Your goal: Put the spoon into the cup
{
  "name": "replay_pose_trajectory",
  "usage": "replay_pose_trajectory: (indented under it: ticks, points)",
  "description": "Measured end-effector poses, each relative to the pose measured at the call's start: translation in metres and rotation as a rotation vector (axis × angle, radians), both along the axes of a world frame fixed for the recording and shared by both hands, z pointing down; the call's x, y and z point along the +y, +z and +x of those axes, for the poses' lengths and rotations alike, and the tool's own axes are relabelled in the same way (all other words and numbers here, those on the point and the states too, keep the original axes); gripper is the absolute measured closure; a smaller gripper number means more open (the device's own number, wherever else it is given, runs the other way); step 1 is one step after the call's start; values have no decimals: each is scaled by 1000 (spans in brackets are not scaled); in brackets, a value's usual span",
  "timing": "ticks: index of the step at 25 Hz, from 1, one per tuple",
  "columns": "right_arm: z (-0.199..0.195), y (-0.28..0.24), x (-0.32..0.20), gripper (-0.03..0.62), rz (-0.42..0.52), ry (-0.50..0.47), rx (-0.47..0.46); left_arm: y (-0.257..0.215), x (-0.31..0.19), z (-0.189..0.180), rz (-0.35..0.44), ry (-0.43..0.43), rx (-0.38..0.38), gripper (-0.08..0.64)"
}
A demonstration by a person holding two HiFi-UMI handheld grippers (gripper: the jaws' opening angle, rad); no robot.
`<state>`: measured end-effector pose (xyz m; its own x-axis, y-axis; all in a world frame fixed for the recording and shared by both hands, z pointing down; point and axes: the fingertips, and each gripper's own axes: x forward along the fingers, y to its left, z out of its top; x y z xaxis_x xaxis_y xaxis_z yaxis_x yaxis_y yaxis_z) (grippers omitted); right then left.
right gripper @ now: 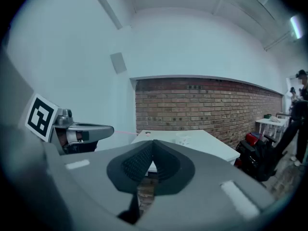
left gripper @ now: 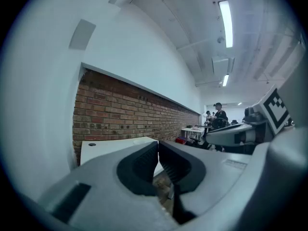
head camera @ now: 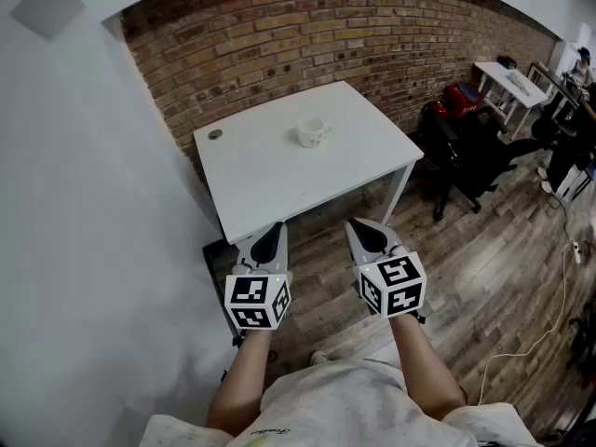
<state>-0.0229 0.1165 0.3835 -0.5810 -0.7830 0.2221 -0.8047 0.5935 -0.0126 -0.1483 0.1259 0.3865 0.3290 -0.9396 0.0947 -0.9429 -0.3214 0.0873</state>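
Note:
A white cup [head camera: 313, 132] with a handle stands on the white table [head camera: 270, 180], toward its far side. It shows small in the right gripper view as the cup [right gripper: 183, 139]. I see no spoon in any view. My left gripper [head camera: 277, 228] and right gripper [head camera: 358, 226] are held side by side just short of the table's near edge, over the floor. Both point at the table, well short of the cup. The left gripper [left gripper: 158, 143] has its jaws pressed together with nothing between them. The right gripper [right gripper: 153, 142] is likewise shut and empty.
A small dark round thing [head camera: 215, 135] lies at the table's far left corner. A brick wall [head camera: 307, 26] runs behind the table, a white wall along its left. A black office chair [head camera: 466, 156], a red bag [head camera: 463, 96] and another white desk [head camera: 512, 87] stand at the right on wooden floor.

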Motion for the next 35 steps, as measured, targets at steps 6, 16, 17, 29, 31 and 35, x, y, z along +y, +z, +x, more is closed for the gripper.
replay_pose_trajectory:
  ticks: [6, 16, 17, 29, 31, 35]
  points:
    - [-2, 8, -2, 584, -25, 11, -19, 6, -5, -4, -8, 6, 4, 555]
    - [16, 18, -36, 583, -42, 28, -27, 20, -40, 14, -30, 28, -6, 555]
    - [19, 20, -42, 583, -41, 27, -26, 21, -46, 16, -31, 28, -8, 555]
    - [31, 43, -150, 583, -64, -57, -46, 41, -148, 34, -57, -34, -30, 555]
    - [35, 46, -175, 583, -73, -70, -45, 43, -172, 39, -64, -43, -37, 555]
    - [43, 46, -224, 583, -86, -105, -46, 42, -219, 49, -76, -71, -46, 555]
